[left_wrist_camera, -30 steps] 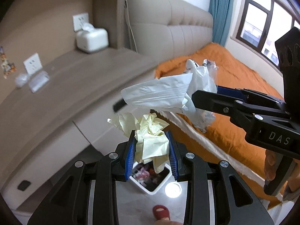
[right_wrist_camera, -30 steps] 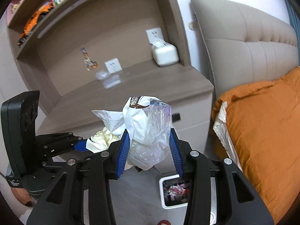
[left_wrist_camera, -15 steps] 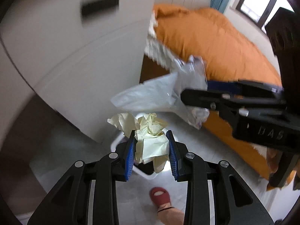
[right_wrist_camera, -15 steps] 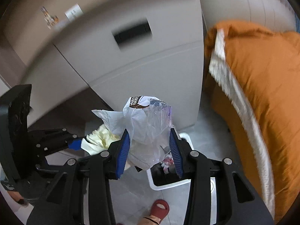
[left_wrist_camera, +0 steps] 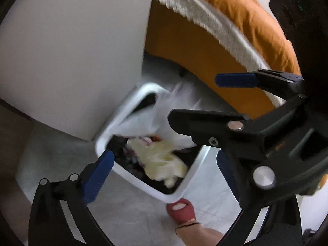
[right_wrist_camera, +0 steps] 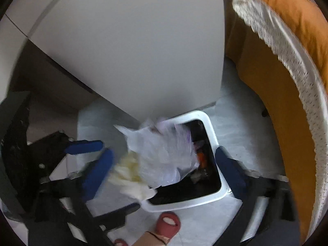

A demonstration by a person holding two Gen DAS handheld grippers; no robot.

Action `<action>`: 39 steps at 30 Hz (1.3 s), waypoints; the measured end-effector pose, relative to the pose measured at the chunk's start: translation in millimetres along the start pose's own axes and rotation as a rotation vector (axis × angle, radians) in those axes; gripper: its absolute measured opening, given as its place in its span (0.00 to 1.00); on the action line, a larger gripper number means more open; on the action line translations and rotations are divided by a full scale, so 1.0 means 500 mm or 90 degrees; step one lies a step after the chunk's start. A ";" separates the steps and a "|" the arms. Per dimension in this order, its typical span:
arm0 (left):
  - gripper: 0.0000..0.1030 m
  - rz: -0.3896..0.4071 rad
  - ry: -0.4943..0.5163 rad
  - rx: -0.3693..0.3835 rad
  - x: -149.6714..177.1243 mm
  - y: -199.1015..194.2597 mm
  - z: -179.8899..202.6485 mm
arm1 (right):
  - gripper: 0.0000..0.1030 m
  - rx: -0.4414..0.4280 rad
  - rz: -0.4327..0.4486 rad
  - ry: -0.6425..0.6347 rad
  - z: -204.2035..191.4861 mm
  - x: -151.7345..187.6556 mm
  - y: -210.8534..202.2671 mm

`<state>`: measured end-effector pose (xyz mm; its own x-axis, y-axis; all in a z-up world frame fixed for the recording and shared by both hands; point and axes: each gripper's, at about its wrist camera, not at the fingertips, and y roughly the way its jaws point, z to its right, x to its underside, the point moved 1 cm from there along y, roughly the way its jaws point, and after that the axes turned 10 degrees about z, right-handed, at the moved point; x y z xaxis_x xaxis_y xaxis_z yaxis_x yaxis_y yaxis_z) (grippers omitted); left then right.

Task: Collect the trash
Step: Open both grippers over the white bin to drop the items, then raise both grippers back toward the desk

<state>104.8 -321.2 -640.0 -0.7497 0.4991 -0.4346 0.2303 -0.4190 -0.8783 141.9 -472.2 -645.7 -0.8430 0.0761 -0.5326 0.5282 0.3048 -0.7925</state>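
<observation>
Trash is dropping out of both my claws: the crumpled yellow paper lies inside the white bin straight ahead of my left claw, between and beyond its 2 blue pads, resting on the dark clutter already in there. My left claw is spread wide, its pads well apart and touching nothing. The white plastic bag sits just beyond the paper from that claw, draped over the far rim of the bin and smeared by motion, so I cannot tell whether it is resting or in the air. From my right claw the same bag is right ahead between my pads, over the bin's left rim, with the yellow paper showing just under its left edge. My right claw is also wide open and grips nothing; the bag touches neither pad. Seen from the left claw, my right claw reaches in from the right, above the bin, with both fingers parted. The pale cabinet front stands beyond the bin from either claw, the orange bedding with its white fringe is off to the right, and my foot in a red slipper is below the bin's near rim, toward me.
</observation>
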 end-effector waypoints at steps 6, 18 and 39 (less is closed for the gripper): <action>0.95 -0.017 0.013 -0.010 0.007 0.017 -0.004 | 0.96 0.016 0.001 0.013 0.018 -0.001 0.002; 0.95 0.022 0.024 -0.032 -0.085 -0.195 0.060 | 0.96 0.002 0.056 0.021 -0.063 -0.132 -0.228; 0.95 0.286 -0.052 -0.235 -0.258 -0.828 0.014 | 0.96 -0.086 0.331 -0.090 -0.326 -0.433 -0.673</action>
<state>101.8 -217.6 -218.8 -0.5712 0.2669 -0.7762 0.7260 -0.2768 -0.6295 130.0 -436.3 -215.2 -0.4481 0.1236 -0.8854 0.8454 0.3805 -0.3748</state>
